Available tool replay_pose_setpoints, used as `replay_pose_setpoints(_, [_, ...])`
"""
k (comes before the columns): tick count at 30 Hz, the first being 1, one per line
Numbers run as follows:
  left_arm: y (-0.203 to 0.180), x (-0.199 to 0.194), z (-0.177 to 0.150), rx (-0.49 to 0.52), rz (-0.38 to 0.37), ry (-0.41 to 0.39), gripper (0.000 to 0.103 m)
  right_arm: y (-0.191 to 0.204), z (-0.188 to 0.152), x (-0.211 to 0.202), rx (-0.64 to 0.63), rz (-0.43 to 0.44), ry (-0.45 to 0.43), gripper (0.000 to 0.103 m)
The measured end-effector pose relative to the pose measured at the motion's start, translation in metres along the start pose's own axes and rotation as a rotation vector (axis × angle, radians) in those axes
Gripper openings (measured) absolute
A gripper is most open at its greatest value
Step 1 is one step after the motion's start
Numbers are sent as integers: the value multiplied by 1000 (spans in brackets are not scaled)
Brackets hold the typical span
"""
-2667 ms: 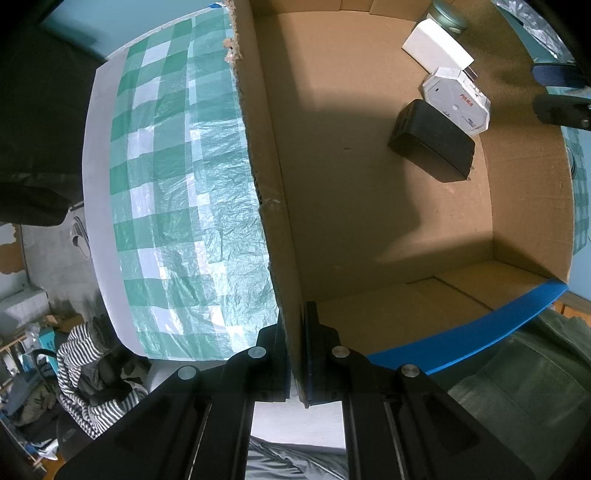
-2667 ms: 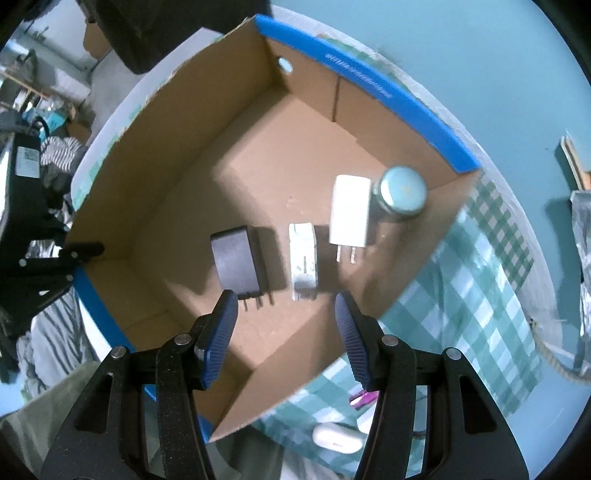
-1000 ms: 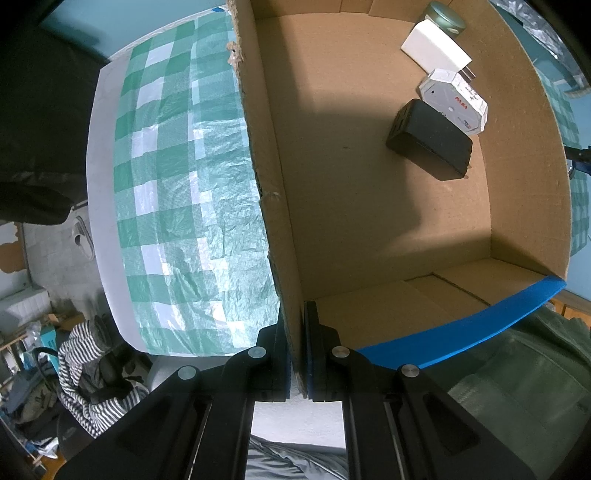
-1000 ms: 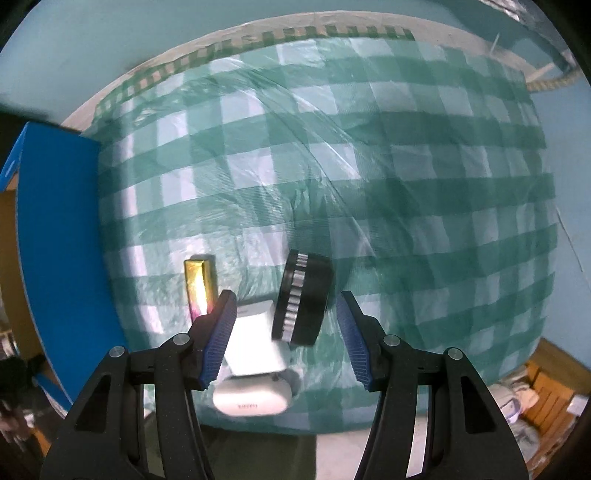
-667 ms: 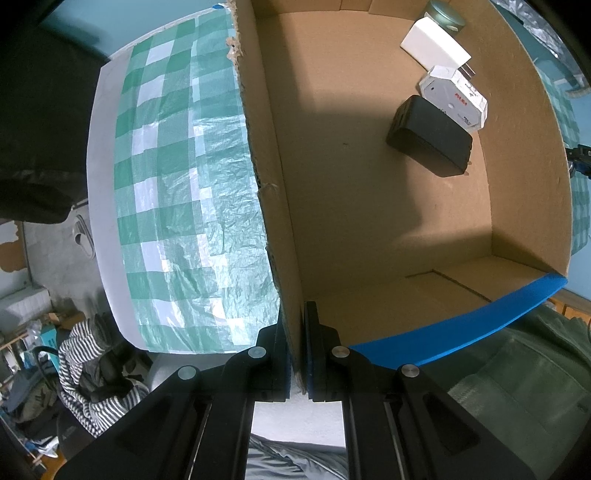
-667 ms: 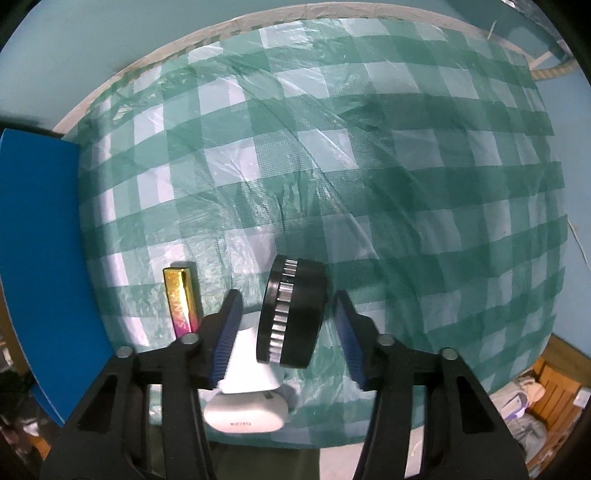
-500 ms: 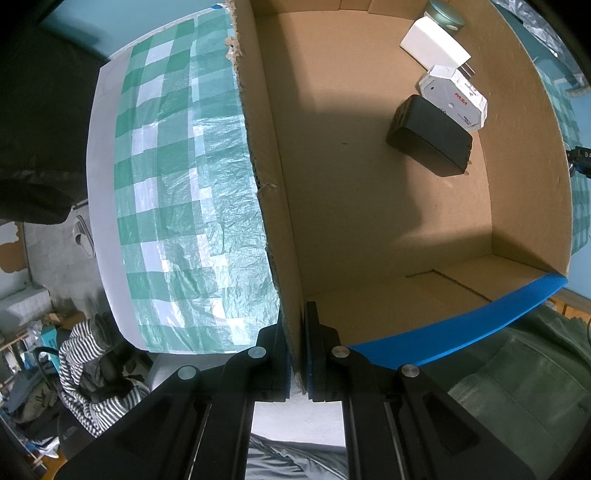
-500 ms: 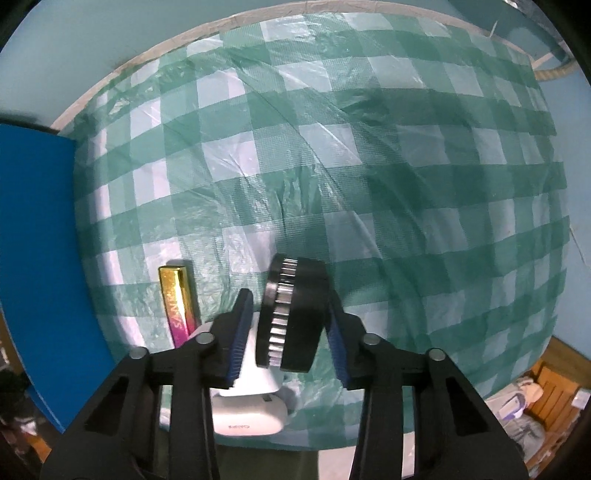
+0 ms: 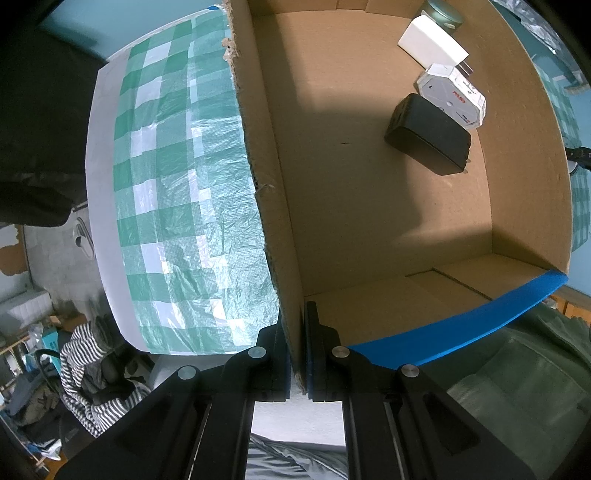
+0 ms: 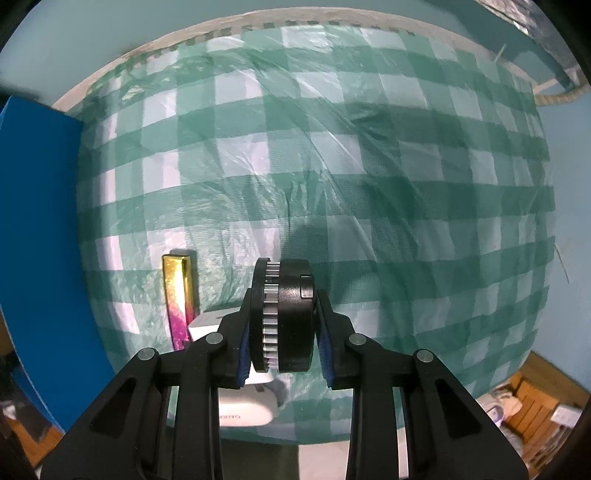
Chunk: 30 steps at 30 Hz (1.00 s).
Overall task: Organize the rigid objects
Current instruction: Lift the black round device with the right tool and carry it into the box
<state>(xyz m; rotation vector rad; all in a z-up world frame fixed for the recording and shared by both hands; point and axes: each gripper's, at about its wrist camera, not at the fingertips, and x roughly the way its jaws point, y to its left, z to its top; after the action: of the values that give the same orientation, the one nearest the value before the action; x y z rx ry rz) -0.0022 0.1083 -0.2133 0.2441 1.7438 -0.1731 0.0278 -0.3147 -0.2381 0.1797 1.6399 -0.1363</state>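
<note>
While the left gripper (image 9: 298, 343) points steeply down with its jaws clamped on the side wall of the cardboard box (image 9: 269, 206) near the box's blue-edged corner, the right gripper (image 10: 283, 325) points straight down over the checked tablecloth (image 10: 369, 177) on the table. Its jaws have just been closing, and they now press on both flat faces of a black round dial with a ribbed silver ring (image 10: 284, 314), which stands on edge between them. Just beside it, toward the box's blue wall, lie an iridescent gold-pink bar (image 10: 178, 295) and a white case (image 10: 240, 410), partly hidden behind the gripper. Inside the box, near its far corner, sit a black adapter (image 9: 428, 138), a white octagonal pack (image 9: 452, 94), a white charger (image 9: 430, 44) and a round tin (image 9: 441, 13), close together.
</note>
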Motion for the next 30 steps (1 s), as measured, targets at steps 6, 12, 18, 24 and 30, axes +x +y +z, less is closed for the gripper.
replay_pose_setpoints(6, [0, -1, 0, 6, -1, 0, 7, 16, -2, -21, -51, -5, -15, 27])
replay_pose_setpoints(12, [1, -1, 0, 7, -3, -3, 7, 35, -1, -48, -127, -7, -45, 27])
replay_pose_setpoints(18, [2, -1, 0, 6, -4, -5, 7, 53, 6, -71, -199, -2, -69, 27])
replay_pose_setpoints(24, [3, 0, -1, 5, -4, -7, 7, 79, 9, -90, -282, 7, -89, 27])
replay_pose_setpoints(30, [3, 0, -1, 2, -5, -8, 7, 105, 10, -105, -356, 22, -105, 27])
